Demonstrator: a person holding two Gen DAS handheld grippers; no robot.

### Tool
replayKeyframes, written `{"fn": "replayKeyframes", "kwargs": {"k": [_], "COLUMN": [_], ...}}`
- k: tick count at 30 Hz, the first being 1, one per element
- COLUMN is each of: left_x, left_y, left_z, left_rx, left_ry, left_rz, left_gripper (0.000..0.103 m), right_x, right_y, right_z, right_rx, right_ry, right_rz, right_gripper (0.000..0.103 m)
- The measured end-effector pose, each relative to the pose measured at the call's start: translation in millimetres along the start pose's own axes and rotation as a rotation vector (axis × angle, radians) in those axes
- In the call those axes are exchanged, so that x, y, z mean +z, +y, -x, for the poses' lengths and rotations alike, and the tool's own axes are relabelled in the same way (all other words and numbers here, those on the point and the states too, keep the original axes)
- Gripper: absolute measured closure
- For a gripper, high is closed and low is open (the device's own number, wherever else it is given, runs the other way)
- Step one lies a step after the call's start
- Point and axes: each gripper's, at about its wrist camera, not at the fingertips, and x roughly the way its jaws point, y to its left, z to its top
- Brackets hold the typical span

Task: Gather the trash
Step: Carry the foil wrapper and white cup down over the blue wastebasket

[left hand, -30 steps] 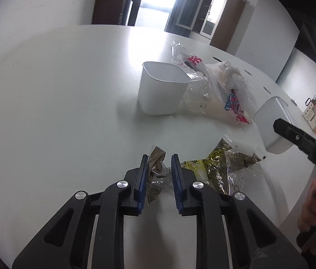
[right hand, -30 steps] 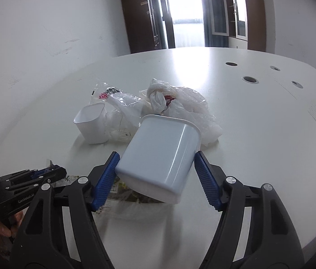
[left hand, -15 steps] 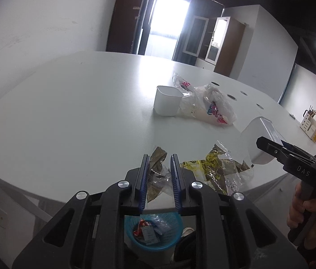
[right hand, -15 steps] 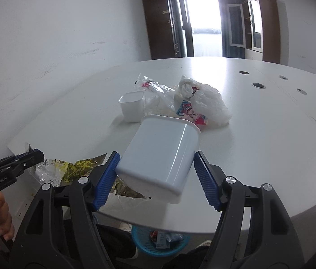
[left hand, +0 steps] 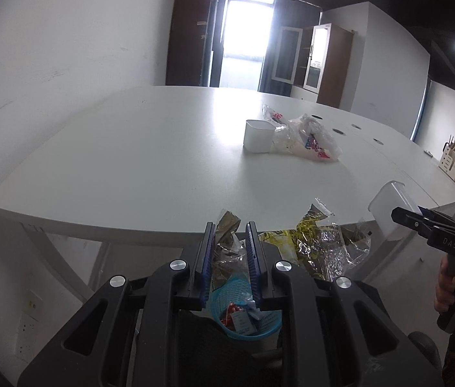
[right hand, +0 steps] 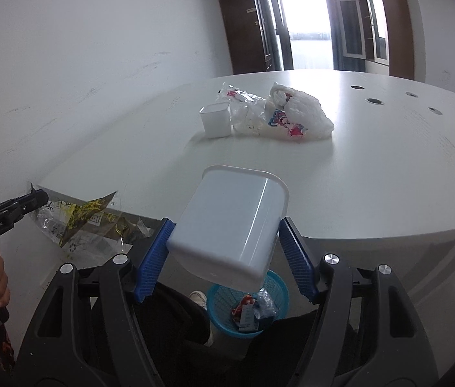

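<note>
Your left tool pinches the crinkled wrapper and your right tool clamps the white tub; both have pulled back off the surface, now above the blue basket. Release next. Another tub and bags remain beyond.

Two white plastic tubs, one crinkled clear wrapper, two plastic bags on one white table, one blue wastebasket below.
</note>
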Motion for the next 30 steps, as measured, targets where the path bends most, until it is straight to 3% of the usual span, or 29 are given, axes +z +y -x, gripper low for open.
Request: {"fn": "replayKeyframes", "kwargs": {"k": [4, 8, 16, 30], "left_x": [-8, -26, -62, -111], "left_y": [-1, -11, -24, -11], "left_z": [13, 2, -51, -149], "left_rx": [0.023, 0.009, -0.013, 0.031], "left_ry": [-0.005, 0.043, 0.173, 0.366], "left_rz": [-0.025, -0.055, -0.067, 0.001], "left_gripper": [0.085, 0.085, 0.085, 0.085], "right_x": [-14, -34, -72, -114], "right_y": [6, 12, 17, 3], "right_z": [11, 7, -15, -86], "right_rx": [-0.003, 0.008, 0.009, -0.018], "right_ry": [0.005, 0.044, 0.139, 0.271], "right_rz": [0.033, 0.054, 0.082, 0.056], "right_gripper": [0.039, 0.039, 0.039, 0.039]}}
